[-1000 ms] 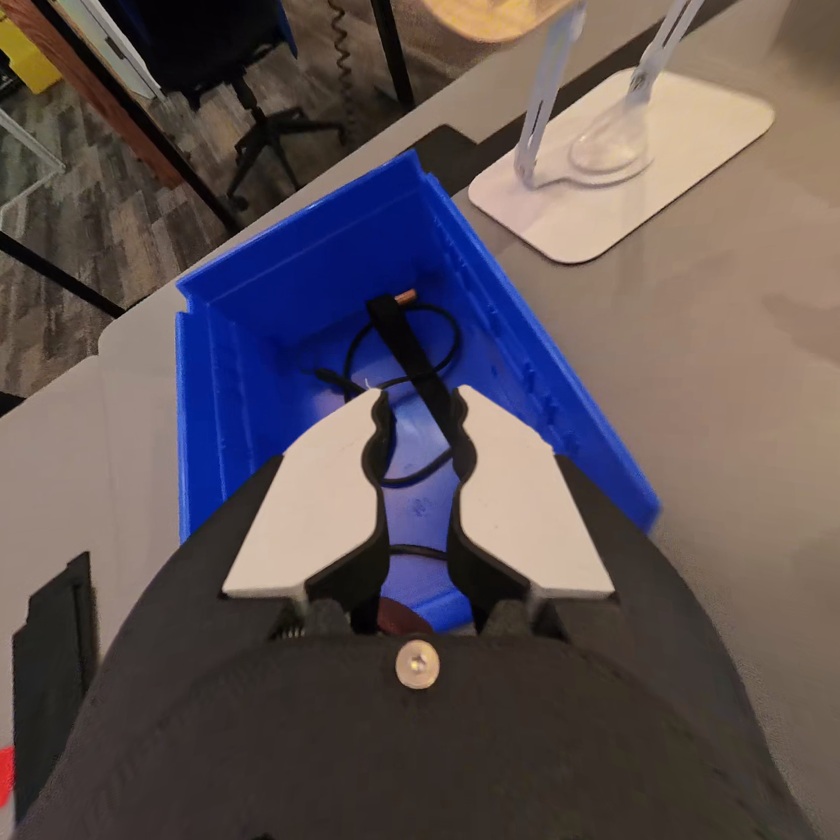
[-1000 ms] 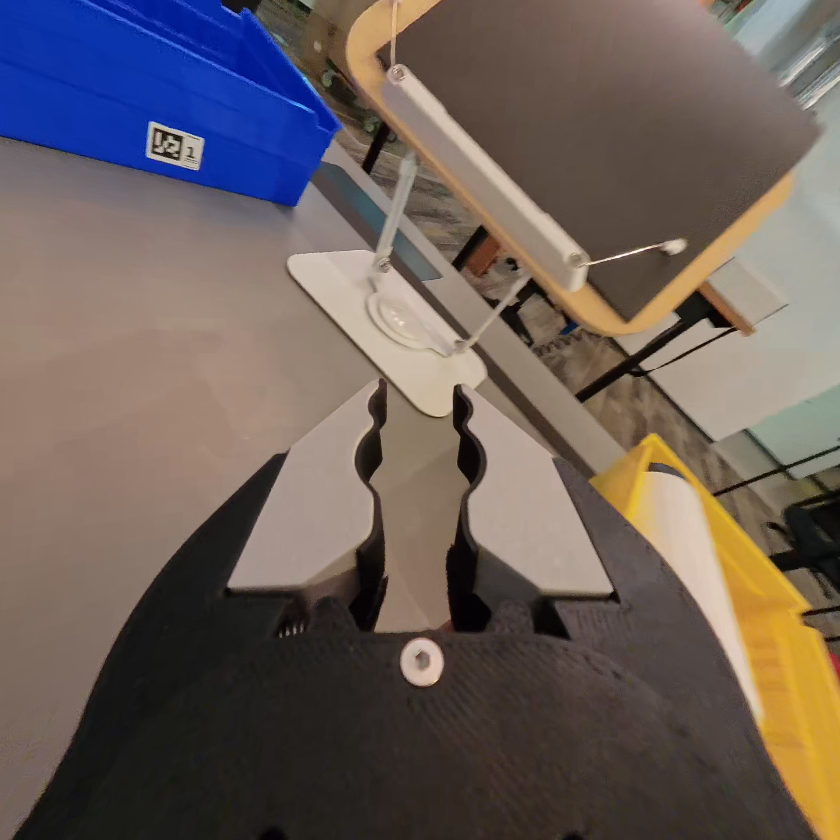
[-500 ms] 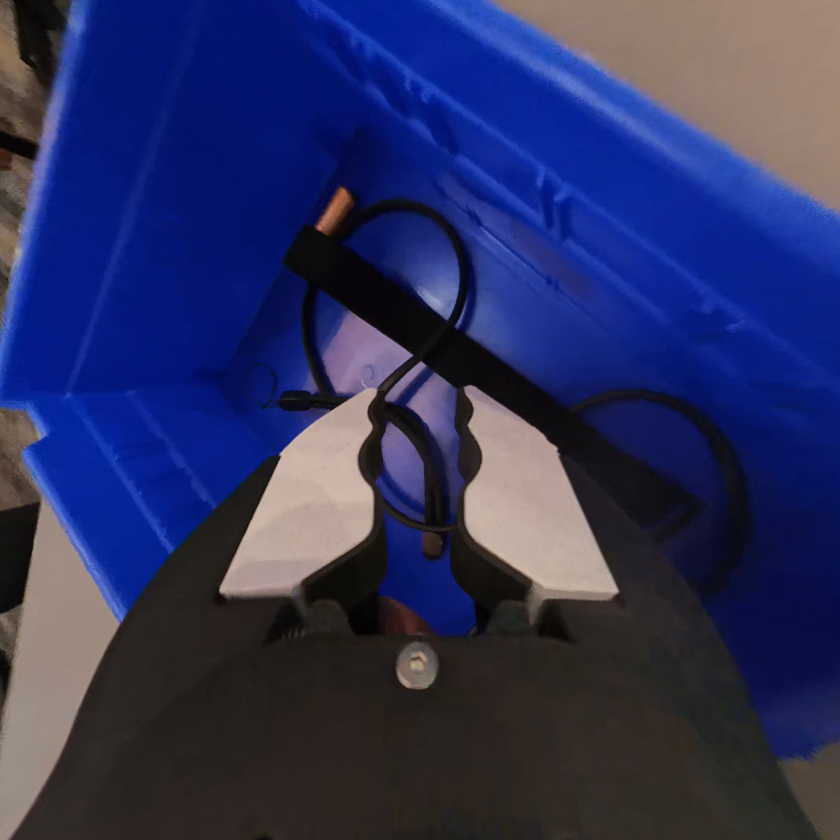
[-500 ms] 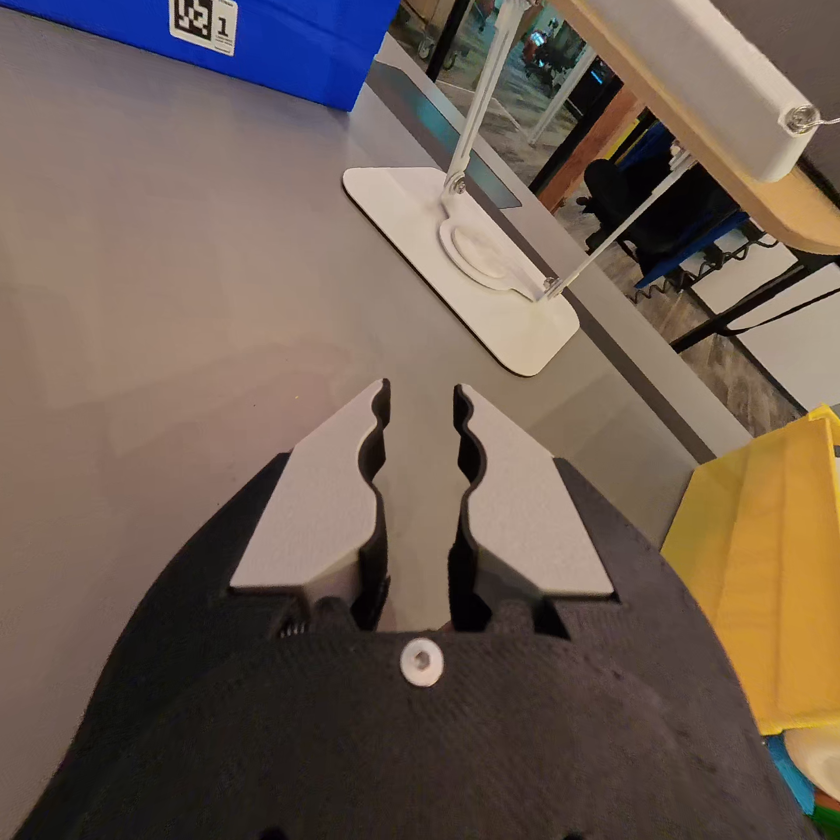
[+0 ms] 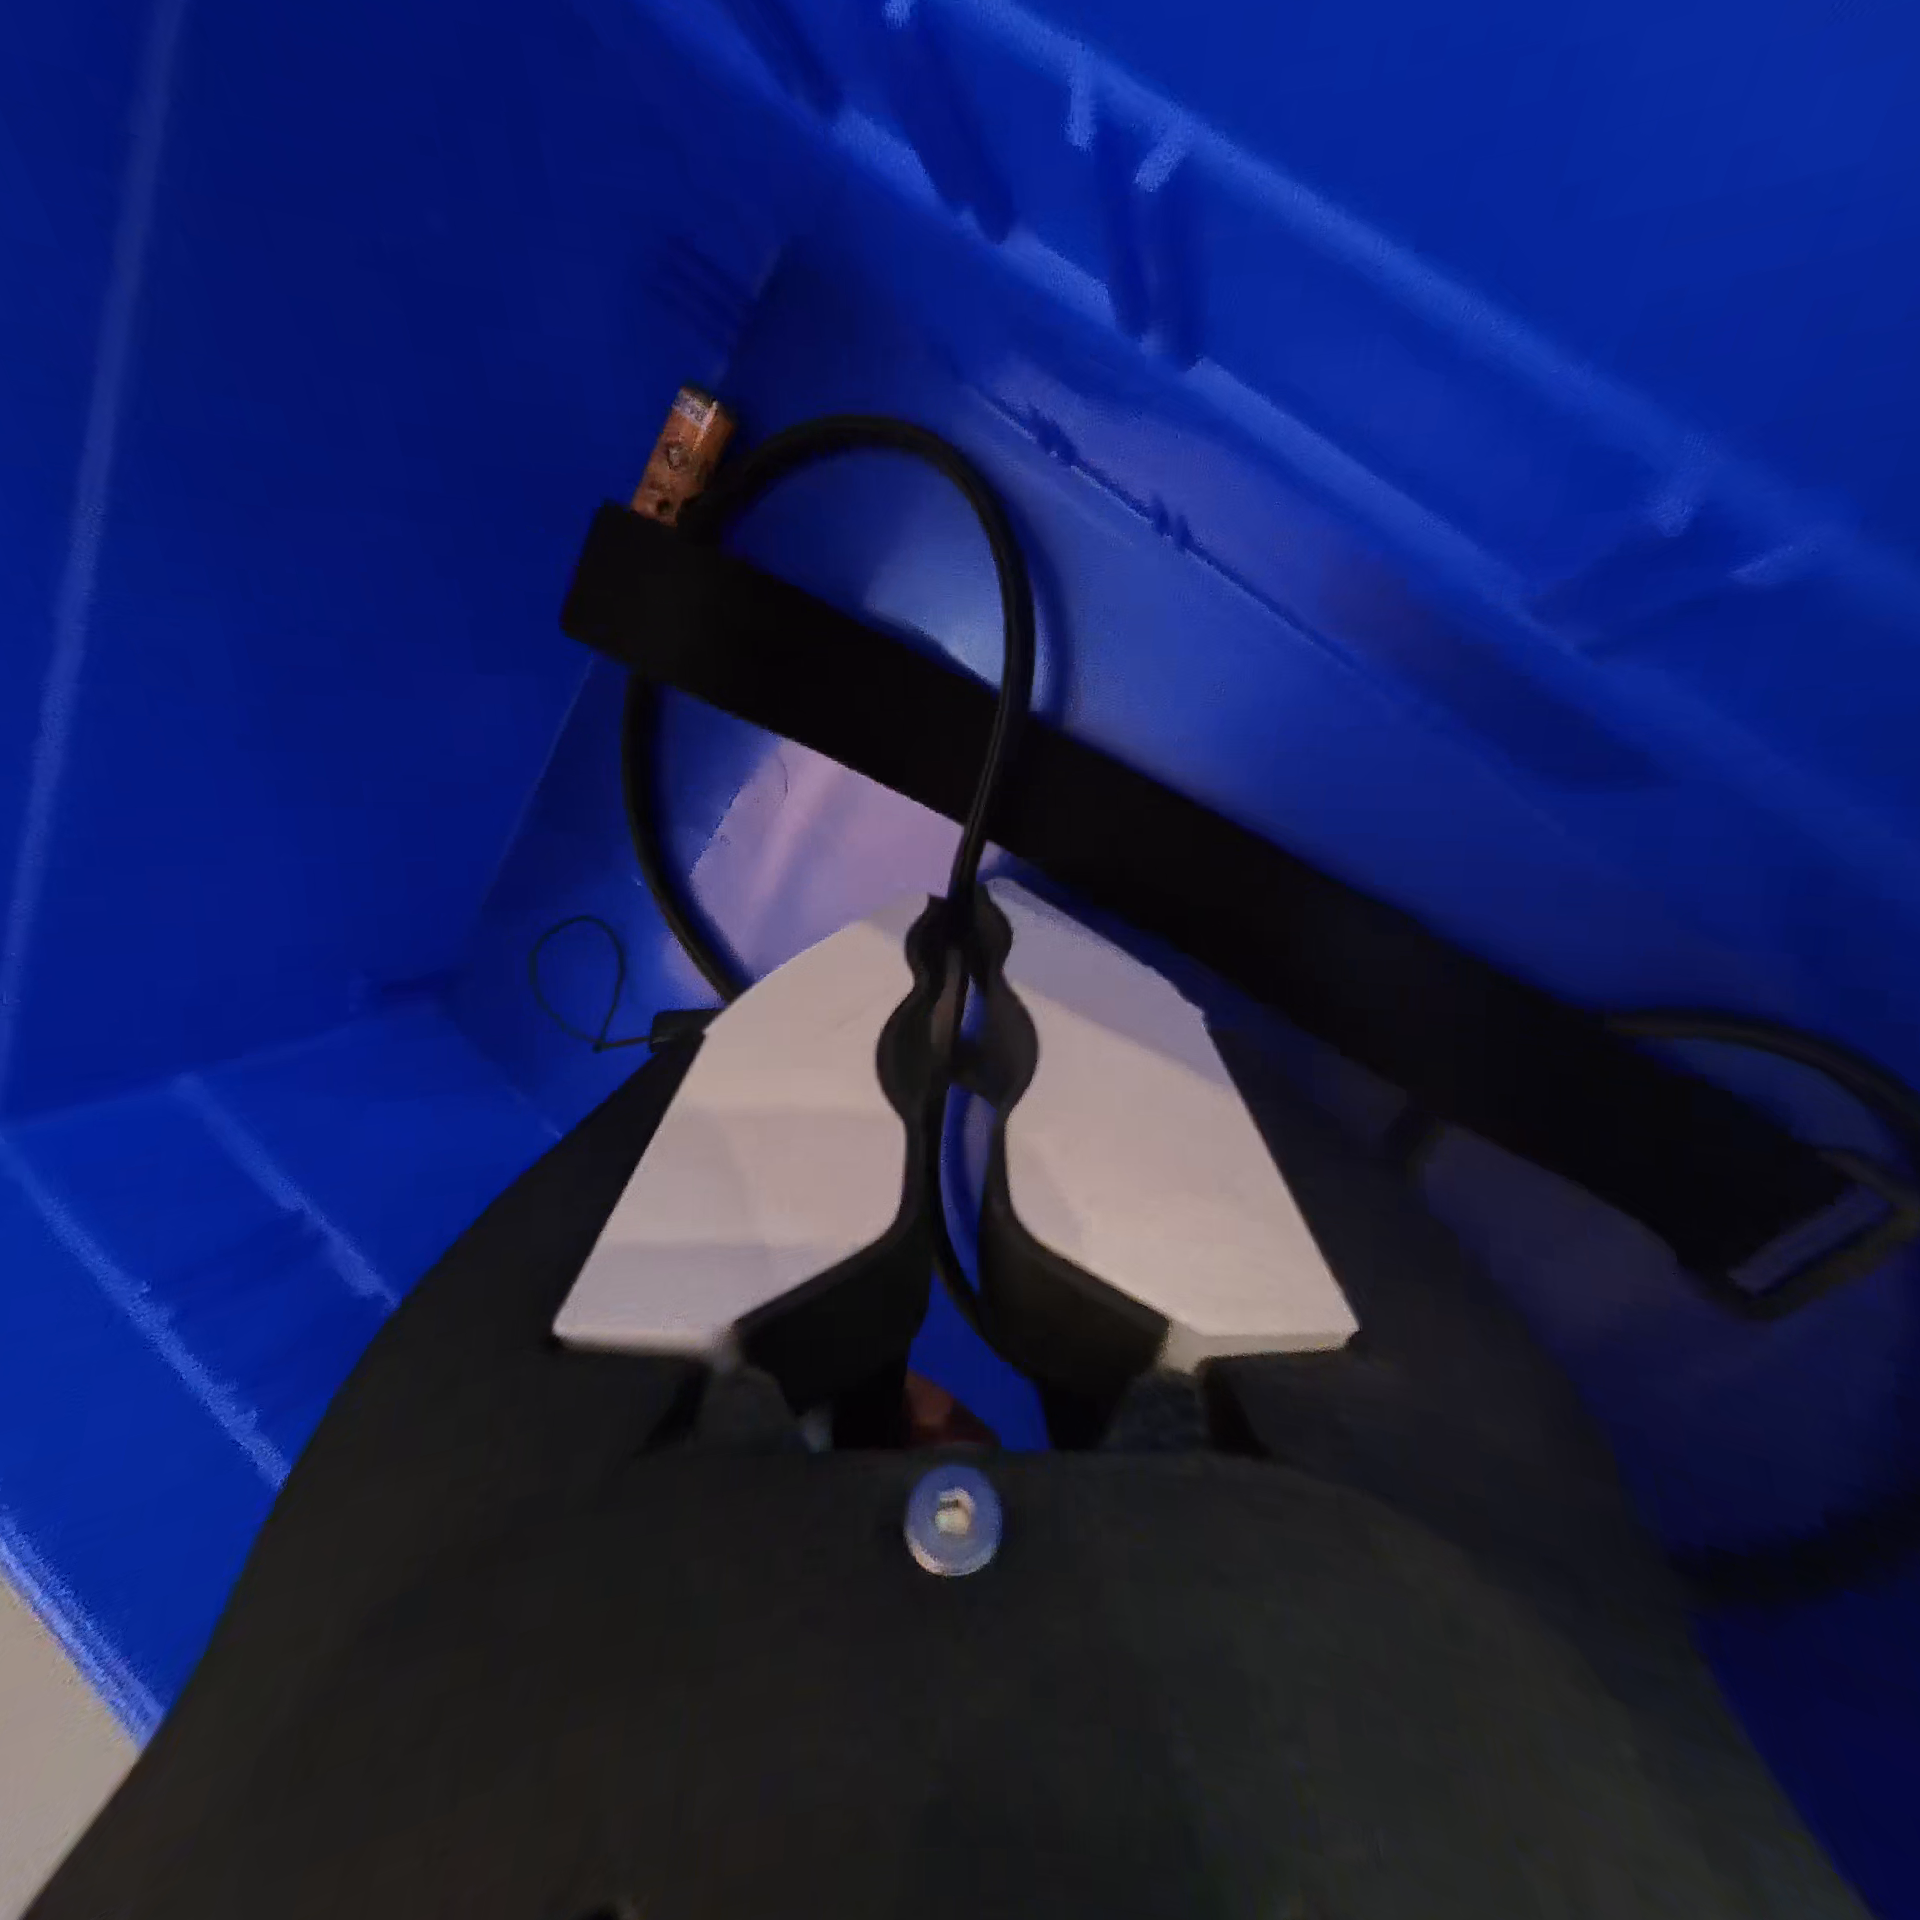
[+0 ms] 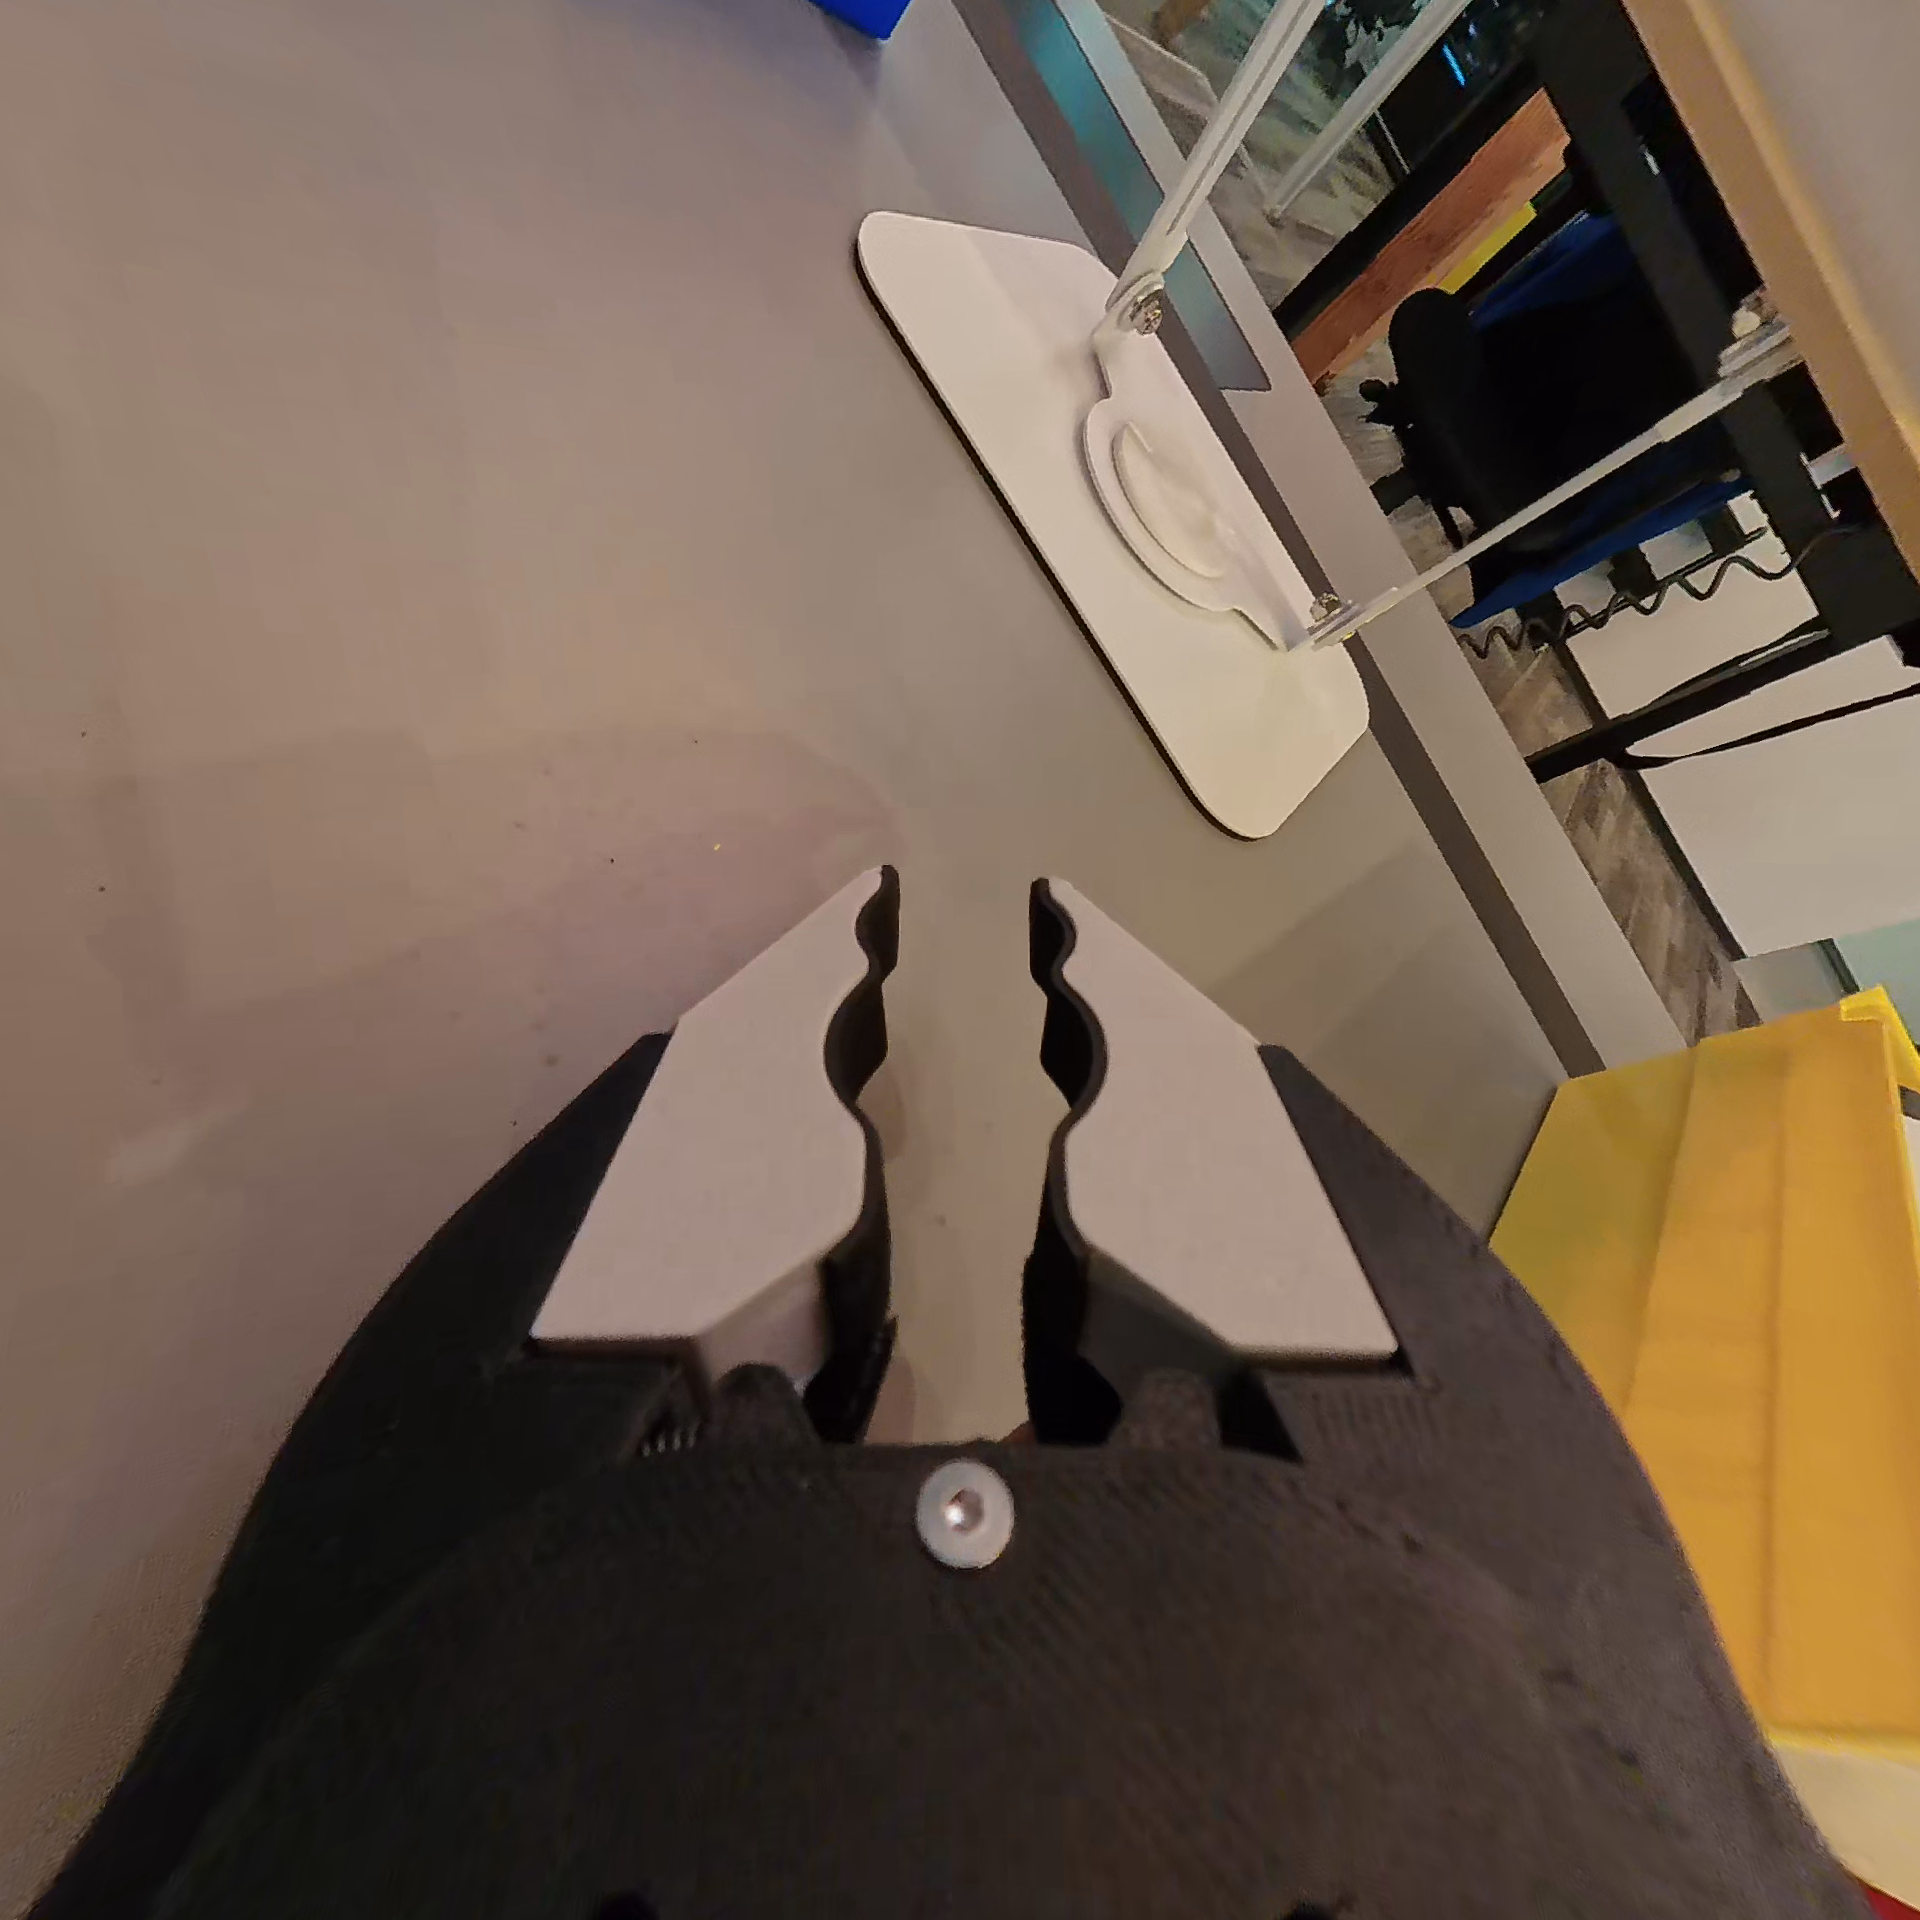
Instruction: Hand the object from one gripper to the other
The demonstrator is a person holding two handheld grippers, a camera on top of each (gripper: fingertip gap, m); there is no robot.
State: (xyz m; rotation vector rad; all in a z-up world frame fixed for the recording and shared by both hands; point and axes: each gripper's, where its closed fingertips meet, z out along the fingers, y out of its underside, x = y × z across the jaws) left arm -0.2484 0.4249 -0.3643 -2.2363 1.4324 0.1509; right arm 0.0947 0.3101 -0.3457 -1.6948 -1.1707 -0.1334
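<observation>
Inside the blue bin (image 5: 312,520), the left gripper (image 5: 958,914) had closed on the thin black cable (image 5: 997,665) looped over a black strap (image 5: 1143,831). Above the grey table (image 6: 416,468), the right gripper (image 6: 963,883) stood narrowly parted, empty.

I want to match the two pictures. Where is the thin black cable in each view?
Left wrist view: the black cable loops over the black strap inside the blue bin and runs between the left gripper fingers.
Right wrist view: not in it.
Shared landmark: the blue bin, only a corner at the top edge.
</observation>
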